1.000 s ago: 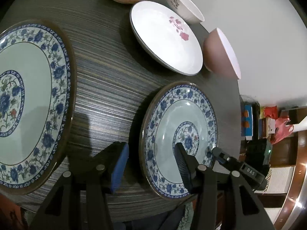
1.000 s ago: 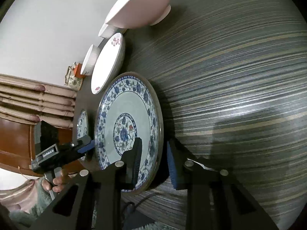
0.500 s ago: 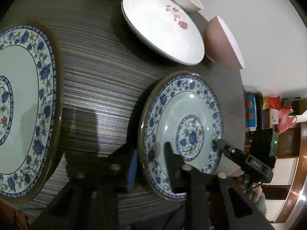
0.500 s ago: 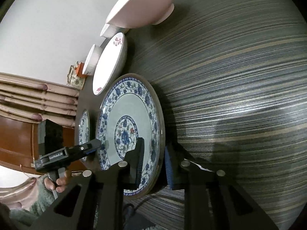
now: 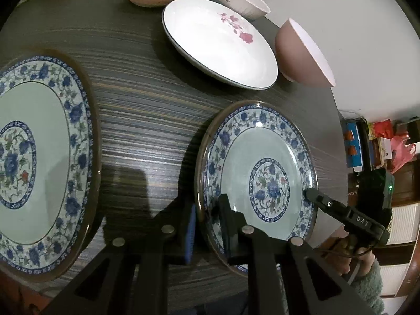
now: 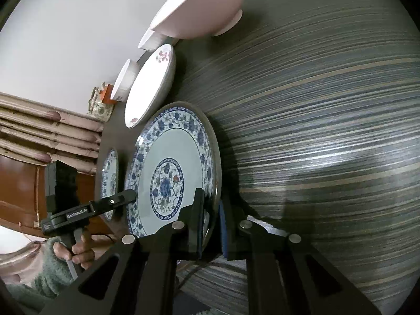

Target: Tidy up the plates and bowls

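Both grippers had closed on plate rims. Left gripper [image 5: 207, 225] pinched the near rim of the smaller blue plate [image 5: 262, 173], one finger under, one on top, at 6 o'clock in its view. Right gripper [image 6: 211, 225] likewise clamped the edge of the bigger blue plate [image 6: 168, 168]. Nothing looked stacked yet: the white flowered dish [image 5: 220, 42], pink bowl [image 5: 304, 55] and two lettered bowls at 12 o'clock sat apart on the table [image 5: 144, 120], so nearly all sorting remained.
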A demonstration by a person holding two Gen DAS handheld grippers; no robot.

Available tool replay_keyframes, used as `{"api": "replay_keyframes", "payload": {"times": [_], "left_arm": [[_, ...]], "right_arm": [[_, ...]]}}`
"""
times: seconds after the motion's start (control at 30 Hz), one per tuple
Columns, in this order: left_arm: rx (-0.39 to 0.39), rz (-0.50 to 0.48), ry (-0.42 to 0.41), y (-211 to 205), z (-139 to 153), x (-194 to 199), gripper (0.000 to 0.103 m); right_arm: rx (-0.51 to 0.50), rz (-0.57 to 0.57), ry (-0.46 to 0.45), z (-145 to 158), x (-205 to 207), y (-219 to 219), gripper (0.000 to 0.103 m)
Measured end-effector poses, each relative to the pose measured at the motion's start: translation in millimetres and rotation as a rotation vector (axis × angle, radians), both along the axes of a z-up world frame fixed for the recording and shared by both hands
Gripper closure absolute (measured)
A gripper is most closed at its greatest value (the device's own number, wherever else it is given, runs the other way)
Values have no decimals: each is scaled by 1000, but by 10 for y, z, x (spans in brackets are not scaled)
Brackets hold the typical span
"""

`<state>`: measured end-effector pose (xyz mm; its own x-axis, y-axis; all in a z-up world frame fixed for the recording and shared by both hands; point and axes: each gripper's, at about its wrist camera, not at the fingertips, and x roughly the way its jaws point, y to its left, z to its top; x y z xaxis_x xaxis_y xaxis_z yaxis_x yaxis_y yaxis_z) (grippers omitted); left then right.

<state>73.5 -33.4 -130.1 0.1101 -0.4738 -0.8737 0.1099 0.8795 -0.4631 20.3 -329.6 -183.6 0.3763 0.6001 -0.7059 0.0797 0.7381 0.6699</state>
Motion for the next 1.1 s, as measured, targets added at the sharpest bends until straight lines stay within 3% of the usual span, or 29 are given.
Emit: {"api": "replay_keyframes", "payload": {"times": [0.53, 0.83, 1.1], "left_arm": [[3, 24, -76, 206, 353, -90, 87], [18, 76, -139, 600, 666, -81, 86], [51, 166, -187, 1209, 886, -95, 86]], "right_arm": [[-19, 46, -68, 289, -42, 190, 91], [-39, 117, -116, 542, 110, 572, 91], [-27, 201, -149, 688, 351, 1091, 91]]}}
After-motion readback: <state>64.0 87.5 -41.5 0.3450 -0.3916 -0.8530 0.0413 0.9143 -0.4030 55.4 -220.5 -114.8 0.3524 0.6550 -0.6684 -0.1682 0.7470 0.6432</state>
